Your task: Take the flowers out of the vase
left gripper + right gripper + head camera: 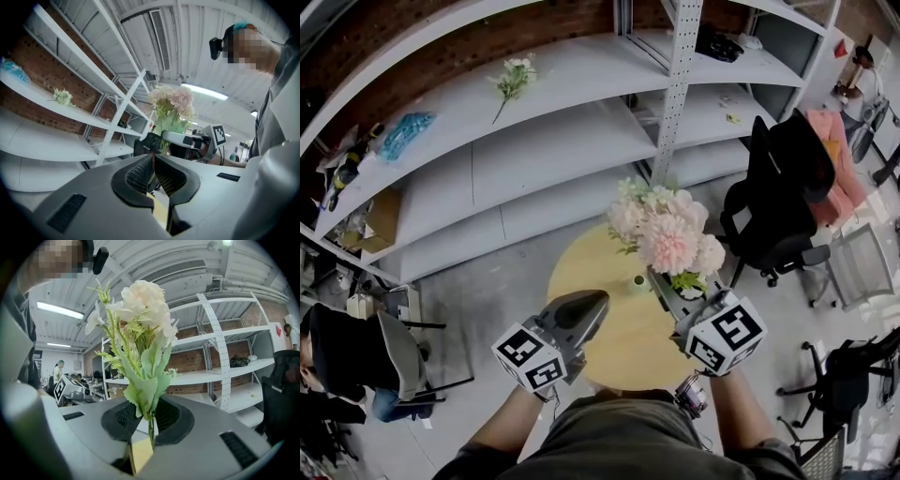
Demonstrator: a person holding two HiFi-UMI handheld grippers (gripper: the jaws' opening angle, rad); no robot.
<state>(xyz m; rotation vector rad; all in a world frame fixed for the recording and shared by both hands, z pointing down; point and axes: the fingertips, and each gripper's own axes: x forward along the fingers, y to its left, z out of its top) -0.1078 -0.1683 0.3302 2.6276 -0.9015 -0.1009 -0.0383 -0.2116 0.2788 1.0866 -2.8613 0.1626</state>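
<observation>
A small green vase (638,280) stands on the round table (581,272).

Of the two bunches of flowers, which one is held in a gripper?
The big pink-and-white bunch: the right gripper clamps its stem. The small bunch lies loose on the shelf.

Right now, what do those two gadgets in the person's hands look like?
Both are smooth grey plastic shells that taper to a beak. The left gripper and the right gripper each carry a white cube printed with black square markers. Inside the jaws sit black ribbed pads. The person wears a grey-green top.
</observation>
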